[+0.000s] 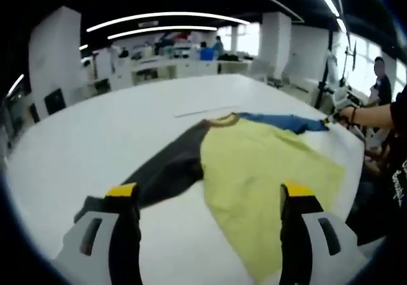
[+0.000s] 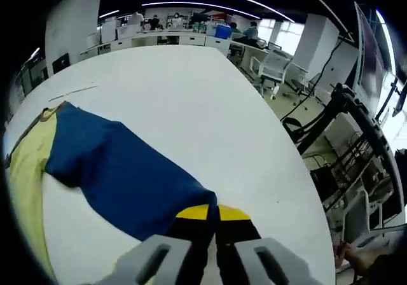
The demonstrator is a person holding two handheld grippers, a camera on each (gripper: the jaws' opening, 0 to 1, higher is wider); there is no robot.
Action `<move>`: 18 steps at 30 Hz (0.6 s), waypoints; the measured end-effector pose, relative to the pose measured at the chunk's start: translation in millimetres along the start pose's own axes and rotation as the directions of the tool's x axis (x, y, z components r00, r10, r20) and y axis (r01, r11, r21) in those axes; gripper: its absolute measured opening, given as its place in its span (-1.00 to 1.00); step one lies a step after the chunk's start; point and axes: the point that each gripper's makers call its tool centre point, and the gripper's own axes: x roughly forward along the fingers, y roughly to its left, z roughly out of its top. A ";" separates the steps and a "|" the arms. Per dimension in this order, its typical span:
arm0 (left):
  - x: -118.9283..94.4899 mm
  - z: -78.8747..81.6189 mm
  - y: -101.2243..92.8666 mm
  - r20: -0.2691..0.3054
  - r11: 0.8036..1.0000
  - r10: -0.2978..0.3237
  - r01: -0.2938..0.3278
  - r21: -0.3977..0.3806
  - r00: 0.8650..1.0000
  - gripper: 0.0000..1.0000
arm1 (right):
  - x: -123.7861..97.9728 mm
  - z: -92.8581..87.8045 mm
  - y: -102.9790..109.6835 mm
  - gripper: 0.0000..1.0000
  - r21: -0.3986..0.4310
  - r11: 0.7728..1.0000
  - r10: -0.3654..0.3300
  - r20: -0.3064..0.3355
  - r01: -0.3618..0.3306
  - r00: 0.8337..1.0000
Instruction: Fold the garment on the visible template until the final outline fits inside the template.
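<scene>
In the left gripper view, the yellow cloth garment with one dark grey sleeve and one blue sleeve (image 1: 254,164) lies spread on the white table (image 1: 95,139) in the middle of the frame. The left gripper (image 1: 210,199), at the bottom, has its jaws wide apart and holds nothing. In the right gripper view, the right gripper (image 2: 213,214) at the bottom centre has its jaws pressed together on the end of the blue sleeve (image 2: 121,177).
</scene>
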 end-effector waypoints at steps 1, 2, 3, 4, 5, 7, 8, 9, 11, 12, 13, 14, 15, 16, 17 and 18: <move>0.9 -0.1 -0.4 0.002 1.000 -0.005 0.005 -0.003 1.000 0.75 | 1.3 1.1 -2.2 -1.00 -0.002 1.000 -0.002 0.000 0.002 1.000; 2.1 -0.3 -0.5 0.006 1.000 -0.011 0.011 -0.011 1.000 0.74 | 3.9 3.1 -6.4 -1.00 0.000 1.000 -0.006 0.002 0.006 1.000; 2.8 -0.5 -0.7 0.006 1.000 -0.013 0.013 -0.015 1.000 0.75 | 5.5 4.5 -9.6 -1.00 0.008 1.000 -0.009 0.004 0.009 1.000; 3.3 -0.6 -1.1 0.006 1.000 -0.016 0.016 -0.017 1.000 0.75 | 6.9 5.9 -12.2 -1.00 0.020 1.000 -0.013 0.008 0.012 1.000; 3.8 -0.6 -1.8 0.006 1.000 -0.019 0.019 -0.017 1.000 0.75 | 8.9 7.0 -14.7 -1.00 0.027 1.000 -0.016 0.006 0.016 1.000; 4.3 -0.9 -2.8 0.003 1.000 -0.023 0.023 -0.011 1.000 0.75 | 11.3 9.8 -16.5 -1.00 0.027 0.999 -0.020 0.004 0.020 1.000; 4.4 -1.0 -3.4 0.001 1.000 -0.026 0.026 -0.006 1.000 0.76 | 12.5 11.1 -16.5 -1.00 0.027 0.999 -0.020 0.005 0.020 1.000; 4.1 -1.0 -3.7 -0.001 1.000 -0.027 0.027 -0.002 1.000 0.76 | 13.3 11.5 -16.5 -1.00 0.027 0.999 -0.019 0.004 0.019 1.000; 3.2 -0.4 -3.7 0.002 1.000 -0.028 0.028 0.005 1.000 0.77 | 13.4 11.8 -17.0 -1.00 0.027 0.999 -0.021 0.005 0.020 1.000; 3.0 -0.4 -3.7 0.004 1.000 -0.029 0.029 0.003 1.000 0.78 | 13.6 12.0 -17.5 -1.00 0.025 0.999 -0.022 0.006 0.022 1.000; 2.7 -0.3 -4.1 0.007 1.000 -0.031 0.031 0.001 0.999 0.78 | 13.6 12.2 -18.5 -1.00 0.019 0.999 -0.027 0.007 0.027 1.000; 2.3 -0.6 -4.6 0.007 0.999 -0.033 0.033 -0.001 0.999 0.79 | 13.6 12.6 -18.9 -1.00 0.009 0.999 -0.031 0.009 0.030 0.999; 1.8 -1.3 -5.4 0.005 0.999 -0.034 0.034 -0.003 0.999 0.79 | 12.2 12.9 -18.5 -0.94 0.002 0.999 -0.036 0.010 0.036 0.999; 1.3 -1.7 -5.8 0.003 0.999 -0.034 0.034 -0.003 0.999 0.80 | 8.6 14.5 -16.0 -0.86 0.002 0.999 -0.032 0.016 0.032 0.999; 0.6 -2.0 -6.3 0.001 0.999 -0.035 0.035 -0.002 0.999 0.80 | 6.2 17.2 -13.1 -0.76 0.003 1.000 -0.025 0.030 0.025 0.999; 0.0 -2.2 -6.3 0.000 0.999 -0.034 0.034 -0.002 0.999 0.81 | 2.4 20.1 -8.8 -0.69 -0.005 1.000 -0.020 0.046 0.020 0.999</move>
